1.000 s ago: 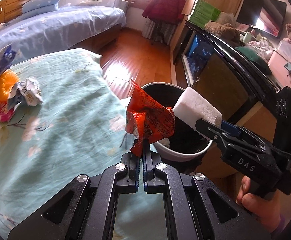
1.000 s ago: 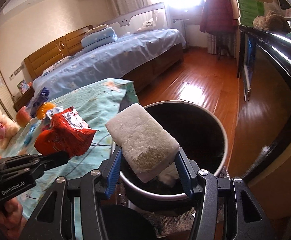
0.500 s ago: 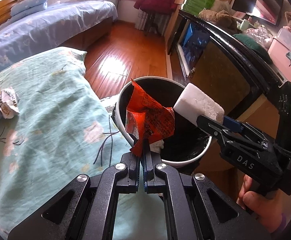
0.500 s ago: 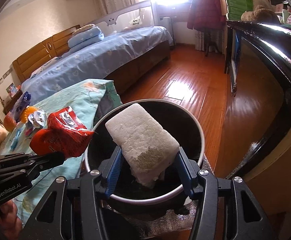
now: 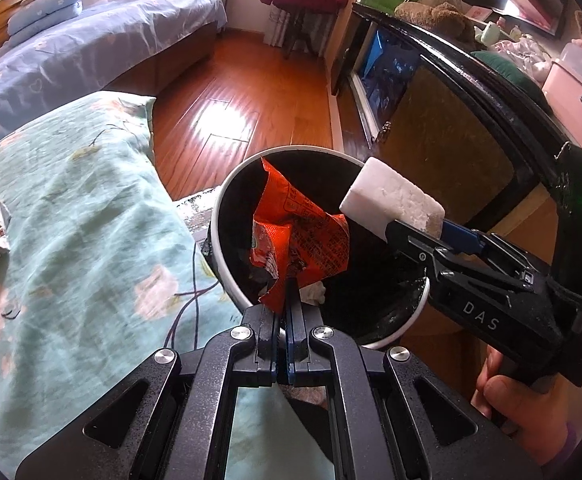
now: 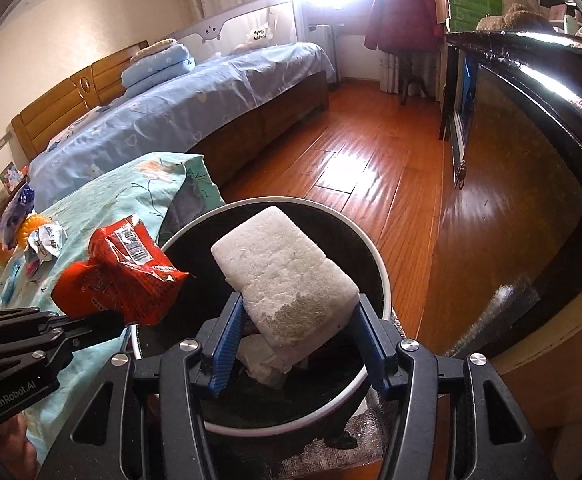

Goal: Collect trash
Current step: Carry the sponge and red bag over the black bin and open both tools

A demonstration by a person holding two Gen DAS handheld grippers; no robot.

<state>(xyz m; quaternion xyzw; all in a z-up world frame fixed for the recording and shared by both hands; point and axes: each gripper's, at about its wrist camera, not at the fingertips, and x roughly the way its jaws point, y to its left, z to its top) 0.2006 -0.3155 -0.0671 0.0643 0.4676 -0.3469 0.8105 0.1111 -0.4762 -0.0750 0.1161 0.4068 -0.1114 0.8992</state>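
Crumpled red snack wrapper (image 5: 301,236) was clenched in left gripper (image 5: 285,312); white foam block (image 6: 285,276) grasped by right gripper (image 6: 297,344), both above black white-rimmed bin (image 6: 383,280).

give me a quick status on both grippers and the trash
Left gripper shut on red wrapper. Right gripper clamped on white foam block. Both over the open bin. Nothing in the way.

A home bedroom, a wooden bed (image 6: 195,120) with blue sheet and folded quilts (image 6: 159,66), a wooden floor (image 6: 371,160), a red coat (image 6: 405,12) hanging near the bright window
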